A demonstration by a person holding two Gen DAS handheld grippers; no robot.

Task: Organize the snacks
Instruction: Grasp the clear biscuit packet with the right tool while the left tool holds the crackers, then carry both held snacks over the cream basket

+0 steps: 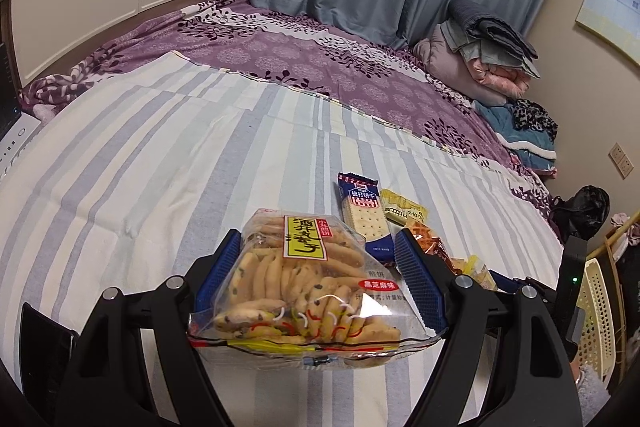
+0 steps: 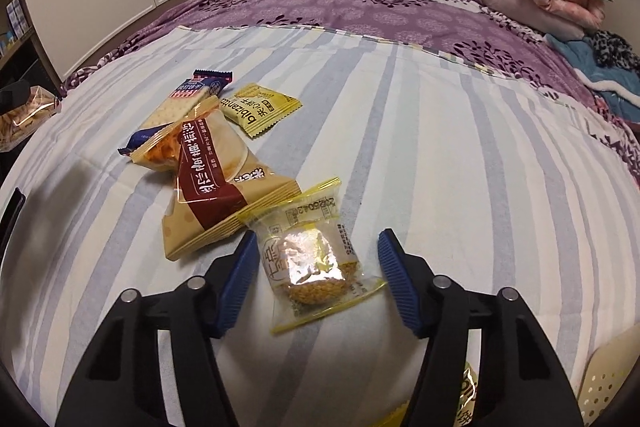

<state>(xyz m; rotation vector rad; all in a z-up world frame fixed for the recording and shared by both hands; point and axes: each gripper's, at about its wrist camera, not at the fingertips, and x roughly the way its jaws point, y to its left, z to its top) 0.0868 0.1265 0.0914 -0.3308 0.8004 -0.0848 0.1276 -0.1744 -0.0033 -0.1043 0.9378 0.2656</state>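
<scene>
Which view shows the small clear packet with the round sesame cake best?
The right wrist view: the sesame cake packet lies in full sight between the open right gripper's fingers. In the left wrist view only a yellow-edged corner shows behind a finger.

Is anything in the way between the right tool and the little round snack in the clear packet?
Nothing visible. The right tool is open, one finger on each side of the round snack. The tan packet lies off to its left, only overlapping the wrapper's far corner.

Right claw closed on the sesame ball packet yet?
No: in the right wrist view the right claw stands open, its blue pads either side of the sesame ball packet lying on the striped sheet.
</scene>
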